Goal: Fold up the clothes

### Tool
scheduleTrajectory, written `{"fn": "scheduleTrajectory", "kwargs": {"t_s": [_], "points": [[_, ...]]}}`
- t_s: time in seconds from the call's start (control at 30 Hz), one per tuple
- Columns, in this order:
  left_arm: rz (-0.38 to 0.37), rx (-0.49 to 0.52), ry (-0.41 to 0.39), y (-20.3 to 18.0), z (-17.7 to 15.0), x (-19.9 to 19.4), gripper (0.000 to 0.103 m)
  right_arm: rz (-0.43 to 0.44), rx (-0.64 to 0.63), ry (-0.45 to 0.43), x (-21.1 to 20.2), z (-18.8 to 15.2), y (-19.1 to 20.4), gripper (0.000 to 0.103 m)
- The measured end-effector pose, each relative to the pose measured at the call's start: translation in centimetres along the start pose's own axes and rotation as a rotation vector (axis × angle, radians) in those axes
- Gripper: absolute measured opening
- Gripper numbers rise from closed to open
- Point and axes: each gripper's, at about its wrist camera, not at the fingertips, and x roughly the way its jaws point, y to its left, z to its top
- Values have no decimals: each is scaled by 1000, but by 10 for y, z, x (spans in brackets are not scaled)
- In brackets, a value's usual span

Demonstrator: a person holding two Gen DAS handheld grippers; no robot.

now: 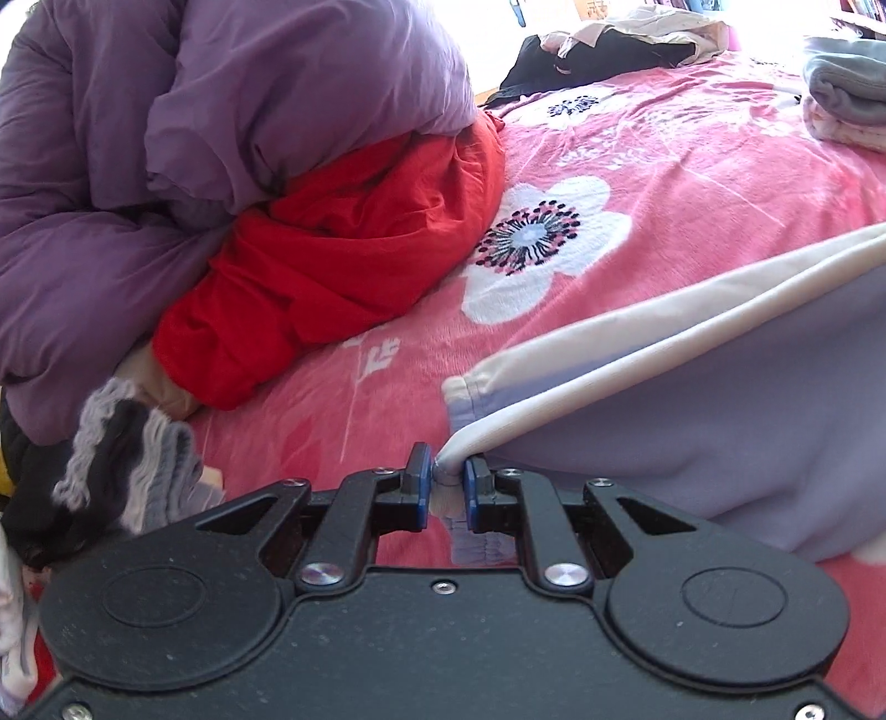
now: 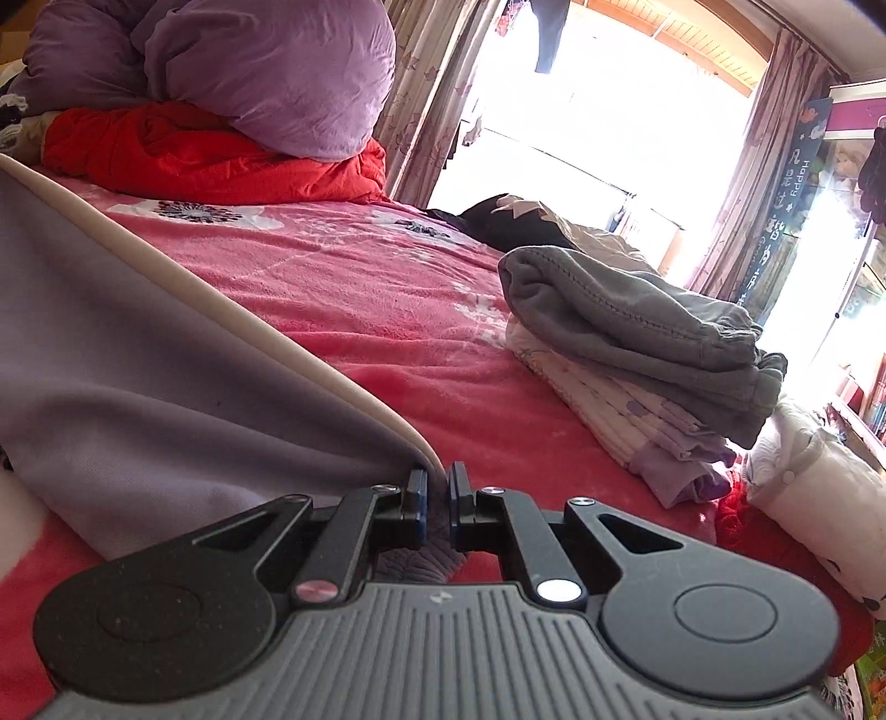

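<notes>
A lavender garment with cream trim lies stretched across the pink flowered bed cover. My left gripper is shut on one end of its cream-trimmed edge, low over the bed. My right gripper is shut on the other end of the same lavender garment, which runs off to the left in the right wrist view. The folded edge is pulled taut between the two grippers.
A purple duvet on a red quilt is piled at the left. A folded stack with a grey garment on top sits at the right. Dark and beige clothes lie at the far edge. Loose clothes lie near left.
</notes>
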Motion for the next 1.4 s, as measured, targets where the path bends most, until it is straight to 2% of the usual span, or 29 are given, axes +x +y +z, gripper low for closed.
{"fn": "scheduleTrajectory", "kwargs": {"t_s": [0.17, 0.47, 0.83, 0.9, 0.93, 0.97, 1.03, 1.07, 1.1, 1.13, 1.2, 1.33, 1.4], "points": [[-32, 19, 25, 3, 15, 21, 11, 3, 6, 6, 12, 5, -4, 8], [-121, 16, 71, 12, 35, 55, 11, 35, 103, 24, 23, 0, -14, 8], [-123, 49, 133, 3, 55, 87, 11, 63, 203, 29, 25, -4, -26, 8], [-107, 53, 141, -1, 55, 93, 16, 59, 206, 35, 27, -5, -25, 8], [-89, 54, 145, -3, 54, 96, 24, 57, 210, 40, 29, -5, -26, 9], [-67, 41, 147, -3, 52, 97, 38, 54, 215, 44, 30, -6, -26, 9], [-32, -18, 129, 4, 50, 91, 49, 50, 218, 47, 32, -7, -26, 14], [-16, -56, 112, 9, 48, 85, 50, 48, 217, 46, 31, -6, -25, 17], [1, -94, 93, 15, 45, 77, 50, 40, 214, 47, 31, -6, -24, 25], [17, -128, 69, 19, 42, 68, 49, 26, 214, 47, 30, -6, -25, 38], [48, -191, 16, 26, 34, 50, 47, 16, 247, 39, 26, -5, -31, 50], [24, -386, -94, 37, 9, 26, 44, 74, 385, -17, 11, -2, -52, 54], [-19, -398, -161, 29, -2, 21, 35, 47, 367, -71, -1, 1, -51, 52]]}}
